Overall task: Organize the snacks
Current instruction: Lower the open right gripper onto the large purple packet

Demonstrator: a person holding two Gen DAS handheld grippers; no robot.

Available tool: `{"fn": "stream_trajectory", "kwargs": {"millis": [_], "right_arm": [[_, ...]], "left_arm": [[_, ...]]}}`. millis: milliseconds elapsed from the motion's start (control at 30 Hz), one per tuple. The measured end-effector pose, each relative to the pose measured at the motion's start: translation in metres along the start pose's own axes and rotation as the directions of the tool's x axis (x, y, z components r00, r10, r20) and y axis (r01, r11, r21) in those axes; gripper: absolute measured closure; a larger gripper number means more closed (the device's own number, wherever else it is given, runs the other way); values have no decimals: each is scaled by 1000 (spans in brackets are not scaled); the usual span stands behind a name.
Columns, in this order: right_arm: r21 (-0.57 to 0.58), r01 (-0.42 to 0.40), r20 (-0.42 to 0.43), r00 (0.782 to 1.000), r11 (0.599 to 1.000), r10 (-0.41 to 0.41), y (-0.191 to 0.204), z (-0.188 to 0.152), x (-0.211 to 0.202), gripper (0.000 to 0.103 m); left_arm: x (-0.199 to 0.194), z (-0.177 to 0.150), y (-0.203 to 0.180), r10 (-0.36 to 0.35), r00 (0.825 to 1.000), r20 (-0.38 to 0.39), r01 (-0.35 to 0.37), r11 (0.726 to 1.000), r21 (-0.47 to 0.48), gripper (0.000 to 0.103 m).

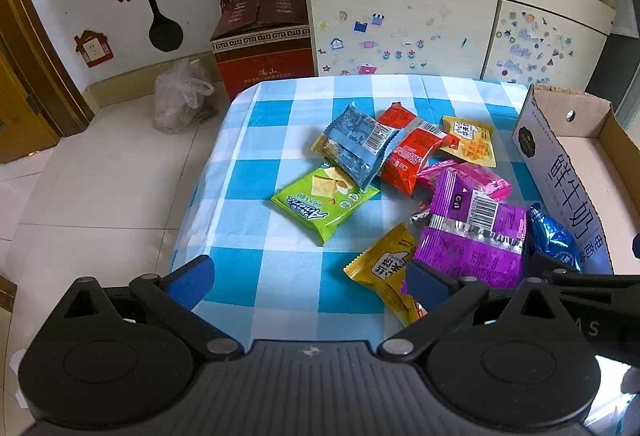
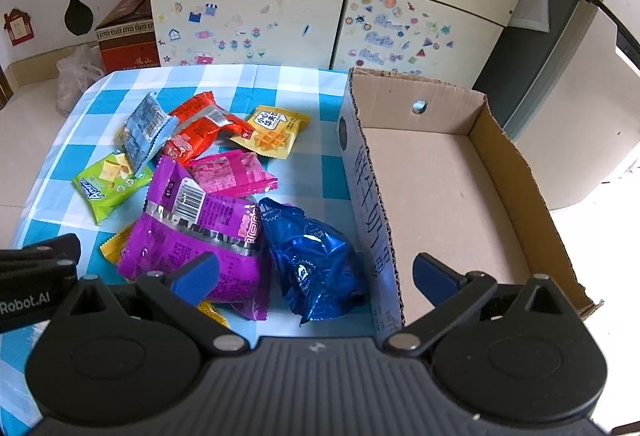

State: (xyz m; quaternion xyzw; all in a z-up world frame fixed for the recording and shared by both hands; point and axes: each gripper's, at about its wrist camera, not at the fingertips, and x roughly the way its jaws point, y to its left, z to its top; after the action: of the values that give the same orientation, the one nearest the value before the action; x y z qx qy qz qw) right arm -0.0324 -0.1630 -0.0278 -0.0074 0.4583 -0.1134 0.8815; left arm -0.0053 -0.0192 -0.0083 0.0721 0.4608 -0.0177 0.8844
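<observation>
Both the left claw (image 1: 308,282) and the right claw (image 2: 316,276) gaped wide, empty. Snack packets (image 2: 208,195) lay heaped beside the bare cardboard box (image 2: 460,187); best pinch the nearest blue packet (image 2: 312,256) squarely.

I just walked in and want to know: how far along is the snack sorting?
Nothing looks done: the cardboard box is bare inside. Nothing is in hand; the left gripper and right gripper are both open. All packets remain on the checked tablecloth, including the purple packet and blue packet.
</observation>
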Motion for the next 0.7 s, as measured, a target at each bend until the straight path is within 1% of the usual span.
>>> {"fn": "stream_trajectory", "kwargs": {"millis": [500,600,700], "right_arm": [[-12,7,10,1000,1000,-7,2,-1,1,1],[-14,-5,12,1000,1000,5,1,0,1,1],[-9,-38,17,999,999,38,-2,1,0,1]], "left_arm": [[1,-2,2,-7,1000,-1,7,1000,-5,0],[2,0,4,-19,1000,-7,19,1000,-17,0],[3,2,9,-38,999,-14,37,998,-41,0]]}}
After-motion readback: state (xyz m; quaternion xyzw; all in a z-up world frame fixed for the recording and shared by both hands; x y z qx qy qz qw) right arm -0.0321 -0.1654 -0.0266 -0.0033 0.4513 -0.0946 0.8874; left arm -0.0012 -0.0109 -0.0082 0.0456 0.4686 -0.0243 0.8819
